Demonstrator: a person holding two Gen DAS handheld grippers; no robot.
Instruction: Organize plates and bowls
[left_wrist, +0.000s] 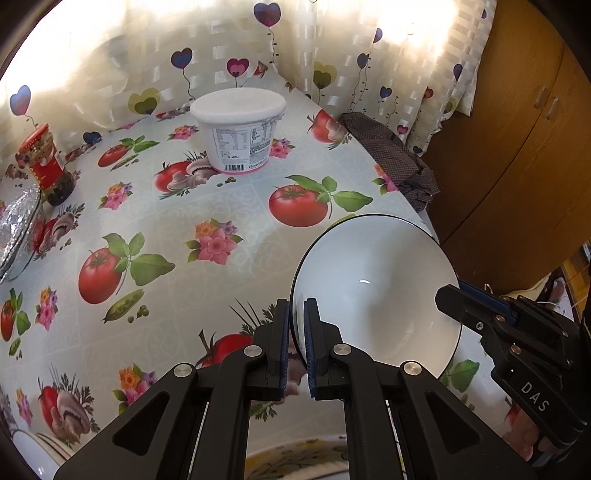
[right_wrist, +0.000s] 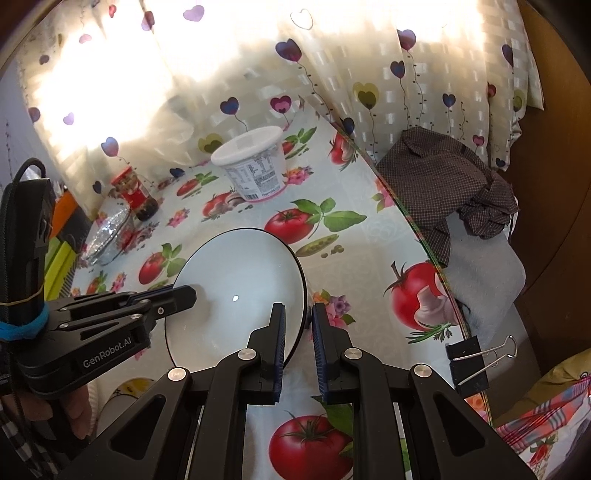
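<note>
A white bowl with a thin dark rim (left_wrist: 373, 288) is held above the table by both grippers, in both views (right_wrist: 236, 291). My left gripper (left_wrist: 296, 314) is shut on the bowl's left rim; it shows from the side in the right wrist view (right_wrist: 184, 295). My right gripper (right_wrist: 299, 317) is shut on the bowl's right rim; it shows in the left wrist view (left_wrist: 454, 302). A white plate's edge (left_wrist: 26, 450) lies at the bottom left, and a patterned plate (left_wrist: 295, 458) sits below the left gripper.
The table has a tomato-print cloth (left_wrist: 184, 229). At the back stand a white lidded tub (left_wrist: 238, 129) and a red-labelled jar (left_wrist: 46, 162). A foil-covered glass dish (left_wrist: 18, 229) is at the left. A dark checked cloth (right_wrist: 443, 181) lies over the right edge, with a binder clip (right_wrist: 476, 362).
</note>
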